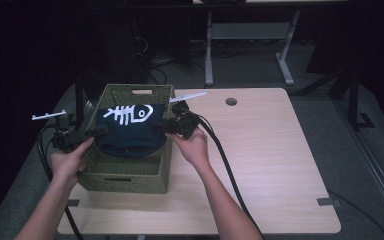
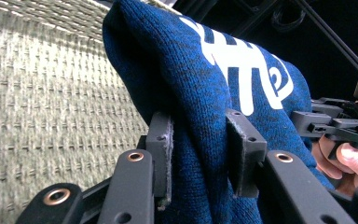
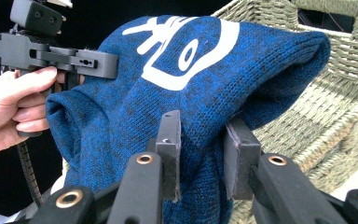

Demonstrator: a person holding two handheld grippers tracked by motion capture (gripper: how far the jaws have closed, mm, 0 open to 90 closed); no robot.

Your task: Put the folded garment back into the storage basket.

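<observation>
High view: left gripper (image 1: 99,132) and right gripper (image 1: 159,126) both clamped on sweater (image 1: 128,129) above basket (image 1: 125,175).

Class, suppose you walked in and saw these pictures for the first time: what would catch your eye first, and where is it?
First, the dark blue knitted garment with a white fish-skeleton print, held up over the woven basket at the table's left side. Next, the left tongs and right tongs, each pinching a fold of that knit from opposite sides.
</observation>
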